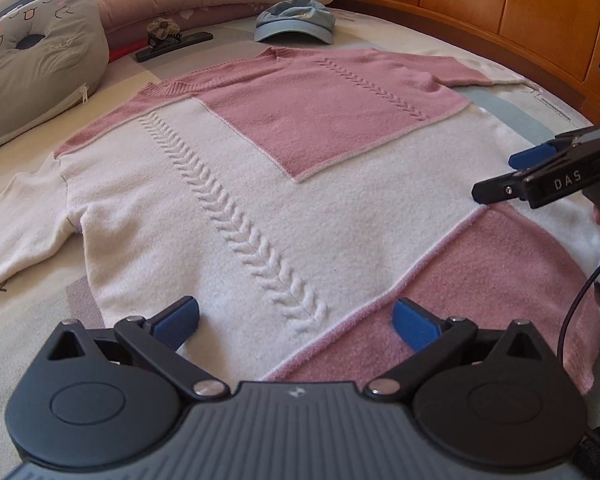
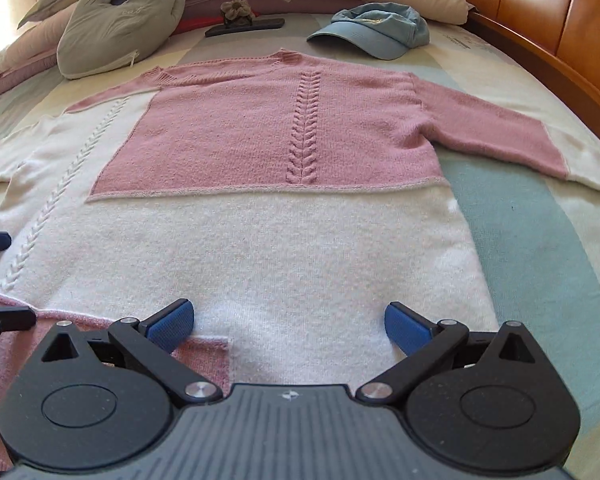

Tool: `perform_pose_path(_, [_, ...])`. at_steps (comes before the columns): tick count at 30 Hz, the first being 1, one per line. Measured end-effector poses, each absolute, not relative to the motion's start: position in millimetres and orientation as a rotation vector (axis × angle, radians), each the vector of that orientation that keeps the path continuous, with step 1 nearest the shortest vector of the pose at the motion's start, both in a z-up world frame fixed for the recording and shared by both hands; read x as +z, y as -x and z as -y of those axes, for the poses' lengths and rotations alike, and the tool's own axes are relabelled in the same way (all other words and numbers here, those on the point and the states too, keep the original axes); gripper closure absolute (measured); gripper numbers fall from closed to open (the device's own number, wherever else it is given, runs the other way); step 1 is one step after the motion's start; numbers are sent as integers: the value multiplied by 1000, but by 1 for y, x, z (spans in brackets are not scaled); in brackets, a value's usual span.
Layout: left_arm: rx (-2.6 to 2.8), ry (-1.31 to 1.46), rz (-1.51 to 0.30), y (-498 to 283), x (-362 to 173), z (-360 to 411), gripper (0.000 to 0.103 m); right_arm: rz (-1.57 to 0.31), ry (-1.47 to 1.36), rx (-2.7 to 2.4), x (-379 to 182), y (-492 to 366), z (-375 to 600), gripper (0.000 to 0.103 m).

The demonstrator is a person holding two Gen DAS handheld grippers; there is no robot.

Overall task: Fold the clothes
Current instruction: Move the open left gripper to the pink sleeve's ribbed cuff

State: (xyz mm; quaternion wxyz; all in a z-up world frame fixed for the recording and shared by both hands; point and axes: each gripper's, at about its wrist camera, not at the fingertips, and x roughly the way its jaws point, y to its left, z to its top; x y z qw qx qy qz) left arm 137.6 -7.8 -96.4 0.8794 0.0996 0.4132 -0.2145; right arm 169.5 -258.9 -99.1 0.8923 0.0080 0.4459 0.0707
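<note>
a pink and white knitted sweater with braided cable ribs lies spread flat, front up, across the pale patchwork bedspread, neckline towards the pillows and both sleeves stretched out sideways. the left gripper hovers low over the hem near the white cable rib, its blue-padded fingers spread wide with nothing between them. the right gripper hangs over the hem's white panel, likewise spread wide and empty; in the left wrist view it enters from the right edge over the sweater's side. beyond the neckline rest a light blue fabric cap, a grey cat-face cushion and a black hair clip with a fabric flower, beside the orange wooden bed frame.
</note>
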Motion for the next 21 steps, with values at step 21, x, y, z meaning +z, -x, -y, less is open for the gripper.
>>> perform_pose_path(21, [78, 43, -677, -229, -61, -217, 1, -898, -142, 91, -71, -135, 243, 0])
